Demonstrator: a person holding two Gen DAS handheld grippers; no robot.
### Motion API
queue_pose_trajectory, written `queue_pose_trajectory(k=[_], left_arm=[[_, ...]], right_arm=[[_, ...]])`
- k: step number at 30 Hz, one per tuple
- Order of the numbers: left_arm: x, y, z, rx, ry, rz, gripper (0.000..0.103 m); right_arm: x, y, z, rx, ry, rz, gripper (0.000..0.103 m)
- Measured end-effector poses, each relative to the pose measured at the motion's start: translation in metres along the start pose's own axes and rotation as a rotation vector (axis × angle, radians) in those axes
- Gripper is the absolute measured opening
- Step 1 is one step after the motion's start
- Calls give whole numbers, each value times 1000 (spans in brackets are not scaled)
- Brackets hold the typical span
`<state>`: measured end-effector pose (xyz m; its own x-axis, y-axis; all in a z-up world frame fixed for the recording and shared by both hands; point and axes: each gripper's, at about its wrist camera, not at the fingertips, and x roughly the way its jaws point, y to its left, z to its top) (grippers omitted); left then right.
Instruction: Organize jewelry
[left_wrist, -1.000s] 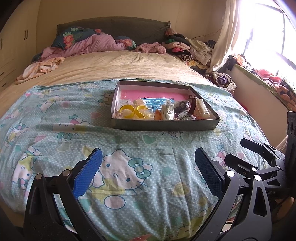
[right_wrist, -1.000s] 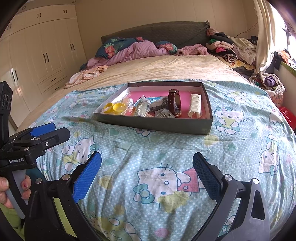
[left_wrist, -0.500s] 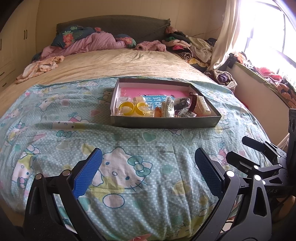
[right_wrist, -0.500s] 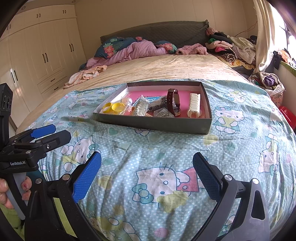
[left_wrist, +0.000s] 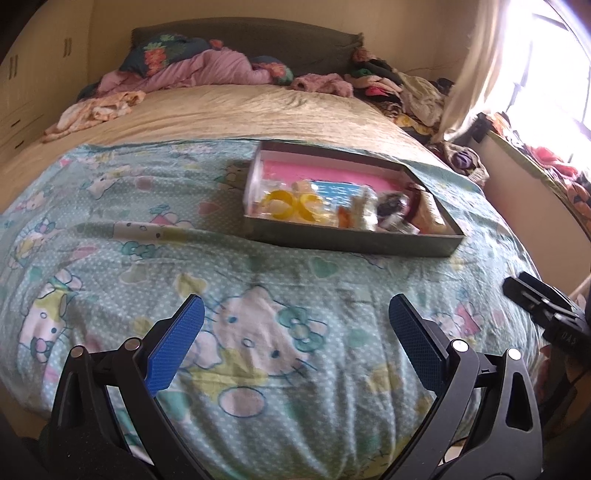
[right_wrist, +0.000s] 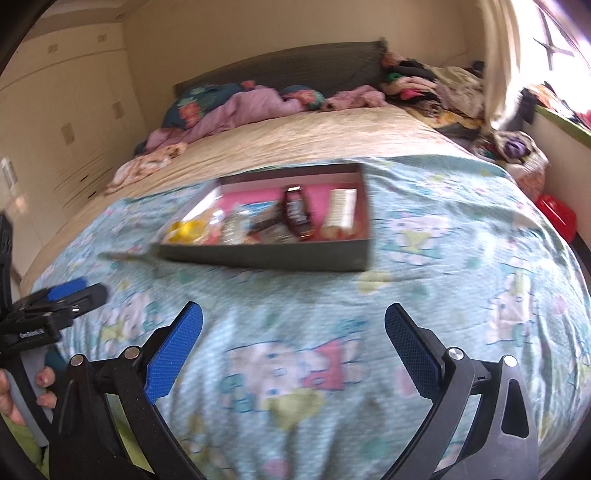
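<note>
A shallow grey box (left_wrist: 351, 242) with a pink lining lies on the Hello Kitty blanket (left_wrist: 147, 236) on the bed. It holds yellow bangles (left_wrist: 291, 205), small packets, a brown watch (right_wrist: 295, 212) and a white bracelet (right_wrist: 341, 210). The box also shows in the right wrist view (right_wrist: 266, 254), blurred. My left gripper (left_wrist: 295, 341) is open and empty, well short of the box. My right gripper (right_wrist: 293, 345) is open and empty, also short of it. The left gripper appears at the left edge of the right wrist view (right_wrist: 62, 295).
Pillows and a pink cover (left_wrist: 207, 70) lie at the headboard. Piled clothes (left_wrist: 399, 88) sit at the far right by the curtain. White cupboards (right_wrist: 66, 129) line the left wall. A red container (right_wrist: 556, 214) sits on the floor at the right.
Both views have tilted and shifted, and the box now sits skewed in each. The right wrist view is motion blurred. Both grippers stay open.
</note>
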<state>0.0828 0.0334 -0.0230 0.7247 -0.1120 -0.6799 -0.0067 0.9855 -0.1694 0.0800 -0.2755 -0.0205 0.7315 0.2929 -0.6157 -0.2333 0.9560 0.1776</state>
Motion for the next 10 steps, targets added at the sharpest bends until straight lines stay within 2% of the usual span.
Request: queue_pose_trajectory(k=[2,6,8,10], left_arm=[[2,17,8,-30,-7,41,93],[16,79,39,-104,-10,199,93],[28,126,56,-182,-1,267,93],[41,174,71,-224,-7,374,93]], right_arm=[[2,-21,6,31,-15,-43,98],[18,-96,26,129,-6,-185,98],[28,-135,36,137,-5,-299,98],[46,-178,47,135,44,-410,98]])
